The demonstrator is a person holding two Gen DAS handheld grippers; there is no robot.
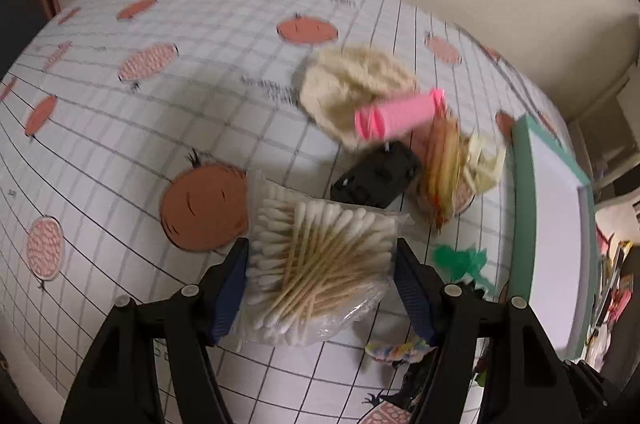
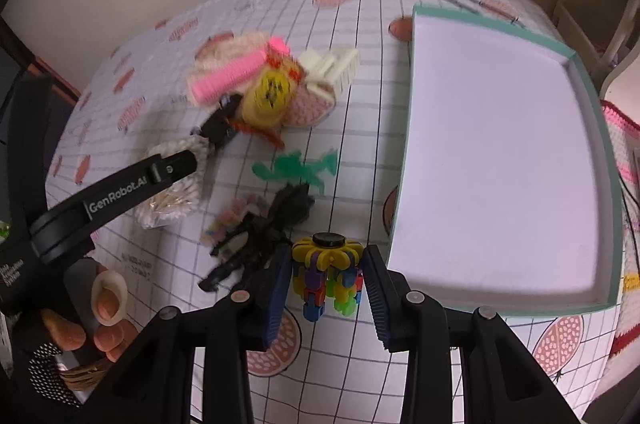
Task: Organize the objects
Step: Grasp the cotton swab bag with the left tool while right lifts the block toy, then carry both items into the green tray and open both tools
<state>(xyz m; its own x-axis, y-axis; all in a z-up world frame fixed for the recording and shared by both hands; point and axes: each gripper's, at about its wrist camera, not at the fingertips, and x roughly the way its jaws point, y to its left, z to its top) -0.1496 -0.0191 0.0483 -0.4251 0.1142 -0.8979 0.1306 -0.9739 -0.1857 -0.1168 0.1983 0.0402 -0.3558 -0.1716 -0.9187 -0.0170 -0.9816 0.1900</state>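
Btwn box (image 2: 496,159) & swab bag (image 1: 320,264): clutter pile (image 2: 260,91).

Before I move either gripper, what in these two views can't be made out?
- Left gripper: whether its pads squeeze the cotton swab bag or only flank it; the bag hides contact.
- Right gripper: same doubt with the colorful link toy.
- Black object, left wrist view: blurred, identity unclear.
- Pile by the pink roller, right wrist view: motion blur merges items.
- Tray: right edge cut off.
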